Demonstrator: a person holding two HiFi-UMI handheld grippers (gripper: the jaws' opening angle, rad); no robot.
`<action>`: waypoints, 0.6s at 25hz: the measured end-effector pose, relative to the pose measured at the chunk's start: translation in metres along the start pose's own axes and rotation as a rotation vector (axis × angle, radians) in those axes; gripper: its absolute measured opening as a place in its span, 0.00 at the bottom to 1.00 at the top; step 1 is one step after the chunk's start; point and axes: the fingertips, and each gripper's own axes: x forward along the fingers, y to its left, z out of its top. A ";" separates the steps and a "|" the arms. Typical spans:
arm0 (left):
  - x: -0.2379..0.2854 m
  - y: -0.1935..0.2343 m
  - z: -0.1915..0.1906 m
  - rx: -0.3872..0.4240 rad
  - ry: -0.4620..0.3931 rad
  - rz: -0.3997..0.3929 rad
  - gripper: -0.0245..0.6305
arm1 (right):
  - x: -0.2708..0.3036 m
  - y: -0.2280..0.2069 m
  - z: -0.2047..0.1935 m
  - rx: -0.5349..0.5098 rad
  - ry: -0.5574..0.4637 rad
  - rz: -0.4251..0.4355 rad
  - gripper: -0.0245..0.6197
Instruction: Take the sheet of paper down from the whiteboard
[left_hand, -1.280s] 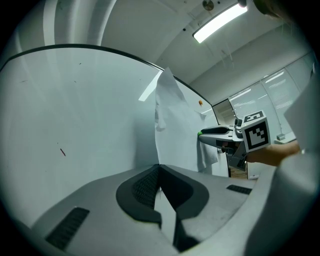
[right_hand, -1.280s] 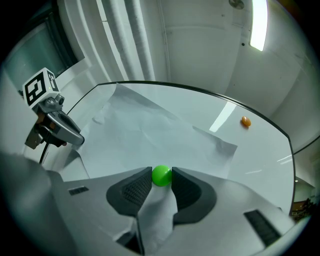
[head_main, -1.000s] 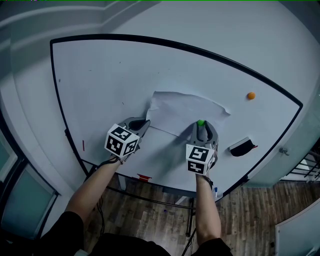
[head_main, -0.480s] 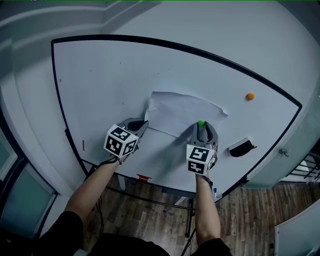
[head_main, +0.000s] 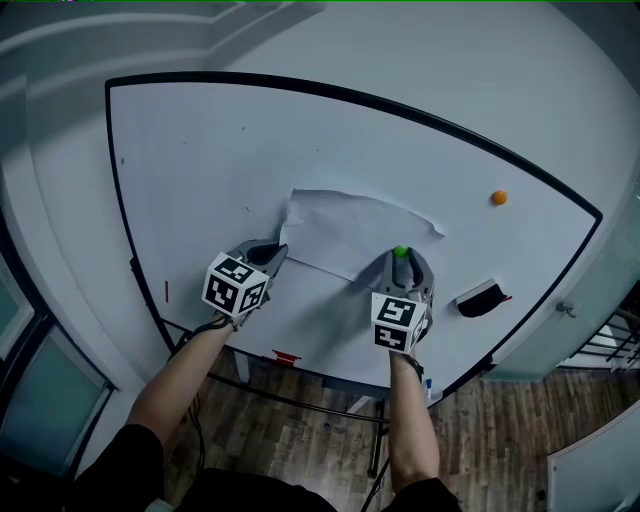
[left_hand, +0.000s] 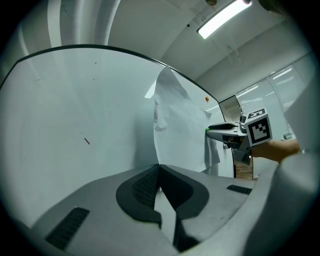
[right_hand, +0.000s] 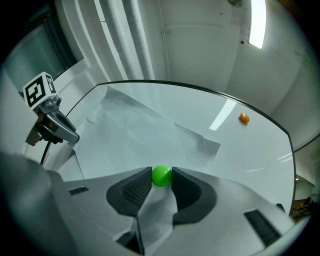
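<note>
Sheet of paper (head_main: 355, 228): on the whiteboard (head_main: 200, 150), upper edge lifting off.
Left tool (left_hand: 159, 170): clenched on the sheet's lower corner.
Right tool (head_main: 401, 258): grasping the green magnet (right_hand: 161, 175) on the sheet.
Left to do: likely pull magnet, take sheet away.

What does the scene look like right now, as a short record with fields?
surface: whiteboard
paper: creased, on the whiteboard
left hand-held gripper: shut on the paper's lower left corner
right hand-held gripper: shut on the green magnet at the paper's lower edge
elsewhere on board: orange magnet, eraser, both apart from the paper
</note>
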 end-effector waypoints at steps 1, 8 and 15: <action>-0.001 0.001 -0.001 0.000 0.002 0.004 0.07 | 0.001 0.001 0.000 -0.001 0.000 0.002 0.24; -0.007 0.007 -0.008 0.001 0.013 0.024 0.07 | 0.001 0.002 0.000 -0.005 0.001 0.004 0.24; -0.014 0.018 -0.015 -0.011 0.030 0.052 0.07 | 0.000 0.001 -0.004 0.006 0.010 0.004 0.24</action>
